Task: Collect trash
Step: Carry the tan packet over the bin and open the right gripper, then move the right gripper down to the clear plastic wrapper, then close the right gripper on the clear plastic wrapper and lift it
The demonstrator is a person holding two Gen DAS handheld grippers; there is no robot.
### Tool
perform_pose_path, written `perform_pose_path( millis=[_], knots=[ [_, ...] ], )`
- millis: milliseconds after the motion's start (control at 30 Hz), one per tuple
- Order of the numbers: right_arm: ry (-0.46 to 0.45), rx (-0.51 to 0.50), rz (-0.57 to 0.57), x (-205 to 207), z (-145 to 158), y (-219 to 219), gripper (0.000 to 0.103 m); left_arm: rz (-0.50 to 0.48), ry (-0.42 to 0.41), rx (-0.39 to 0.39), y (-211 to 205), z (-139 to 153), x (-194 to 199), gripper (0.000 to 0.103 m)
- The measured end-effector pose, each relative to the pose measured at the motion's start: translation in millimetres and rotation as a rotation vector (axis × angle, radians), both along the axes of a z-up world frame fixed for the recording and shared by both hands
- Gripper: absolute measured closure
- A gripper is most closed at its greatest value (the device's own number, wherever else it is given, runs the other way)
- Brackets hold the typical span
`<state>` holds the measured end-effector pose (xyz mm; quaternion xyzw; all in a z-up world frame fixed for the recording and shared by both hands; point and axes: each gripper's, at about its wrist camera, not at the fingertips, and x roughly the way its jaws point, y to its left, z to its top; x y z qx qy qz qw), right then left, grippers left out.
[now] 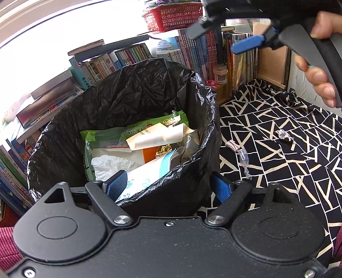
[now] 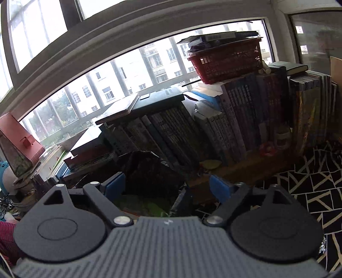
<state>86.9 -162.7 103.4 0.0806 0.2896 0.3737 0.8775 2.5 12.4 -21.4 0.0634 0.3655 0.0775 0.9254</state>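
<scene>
A bin lined with a black bag (image 1: 149, 85) holds a green wrapper (image 1: 102, 136), papers and a white tissue (image 1: 109, 164). My left gripper (image 1: 168, 188) is open and straddles the bin's near rim, one blue pad inside and one outside. On the black-and-cream cloth (image 1: 288, 171) lie a crumpled foil wrapper (image 1: 284, 135), a clear plastic wrapper (image 1: 243, 158) and a small pale scrap (image 1: 233, 146). My right gripper (image 1: 213, 40), held by a hand (image 1: 320, 81), hovers open and empty above the bin's far right. In the right wrist view the right gripper (image 2: 167, 188) is open over the bag (image 2: 147, 169).
Rows of books (image 1: 192, 51) stand behind the bin, with a red basket (image 1: 173, 18) on top and a small jar (image 1: 219, 73) on a shelf. Stacked books (image 1: 42, 102) crowd the left. A window (image 2: 119, 81) runs behind. The foil wrapper (image 2: 322, 246) shows at the lower right.
</scene>
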Motion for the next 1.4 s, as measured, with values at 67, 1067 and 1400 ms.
perform_pose_path(
  millis=[67,1067,1400],
  knots=[
    [0.005,-0.015,-0.038,2,-6,-9,0.010,-0.001,-0.001,-0.002,0,0,0,0.021],
    [0.276,-0.427,-0.230,56,-195,-10,0.009,-0.006,-0.005,0.006,-2,-1,-2,0.021],
    [0.292,-0.502,-0.250,54,-222,3,0.018,-0.005,-0.005,0.009,-2,0,-1,0.021]
  ],
)
